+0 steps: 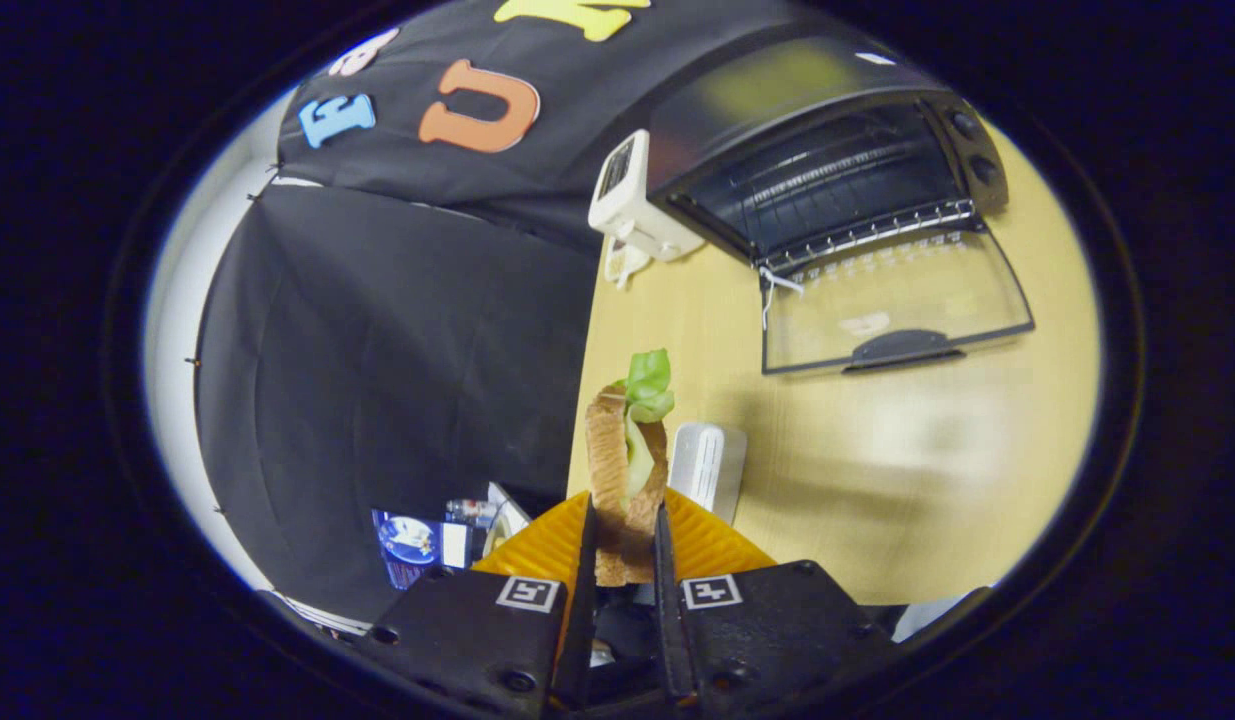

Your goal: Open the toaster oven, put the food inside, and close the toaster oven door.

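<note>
A sandwich (627, 455) of two brown bread slices with green lettuce sticking out of its top stands upright between my fingers. My gripper (625, 545) is shut on its lower part and holds it above an orange ribbed plate (707, 545). Far beyond the fingers, on the wooden table (877, 460), stands the black toaster oven (827, 150). Its glass door (892, 305) lies folded down flat toward me, handle at the near edge. The wire rack (857, 185) shows inside the open cavity.
A white timer-like device (632, 200) stands beside the oven's left side. A white ribbed object (707, 465) sits on the table just behind the plate. Left of the table hangs black cloth, with small packets (427, 540) low beside the plate.
</note>
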The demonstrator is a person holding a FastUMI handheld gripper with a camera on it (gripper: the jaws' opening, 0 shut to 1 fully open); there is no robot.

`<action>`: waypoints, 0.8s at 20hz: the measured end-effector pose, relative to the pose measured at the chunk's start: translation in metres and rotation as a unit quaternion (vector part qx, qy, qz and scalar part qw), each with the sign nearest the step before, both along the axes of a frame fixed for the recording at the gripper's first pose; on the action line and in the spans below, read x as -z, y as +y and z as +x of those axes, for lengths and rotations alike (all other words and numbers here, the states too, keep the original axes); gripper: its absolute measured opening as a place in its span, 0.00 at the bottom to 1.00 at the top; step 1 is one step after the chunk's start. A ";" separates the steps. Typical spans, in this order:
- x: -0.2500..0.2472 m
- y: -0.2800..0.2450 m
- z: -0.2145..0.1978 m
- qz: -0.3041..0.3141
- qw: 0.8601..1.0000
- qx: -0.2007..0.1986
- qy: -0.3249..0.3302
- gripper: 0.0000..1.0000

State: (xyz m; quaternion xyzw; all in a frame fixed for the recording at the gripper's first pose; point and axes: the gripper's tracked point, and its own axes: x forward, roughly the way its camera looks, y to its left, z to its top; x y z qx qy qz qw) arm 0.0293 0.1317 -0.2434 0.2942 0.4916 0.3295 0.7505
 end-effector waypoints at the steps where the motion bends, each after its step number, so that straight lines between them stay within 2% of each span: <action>1: -0.005 -0.007 0.009 0.005 1.000 0.017 -0.008 0.31; 7: 0.001 -0.046 0.068 0.011 0.993 0.110 -0.036 0.31; 13: 0.033 -0.062 0.116 -0.021 0.987 0.140 -0.071 0.31; 16: 0.040 -0.065 0.152 0.005 0.978 0.191 -0.085 0.31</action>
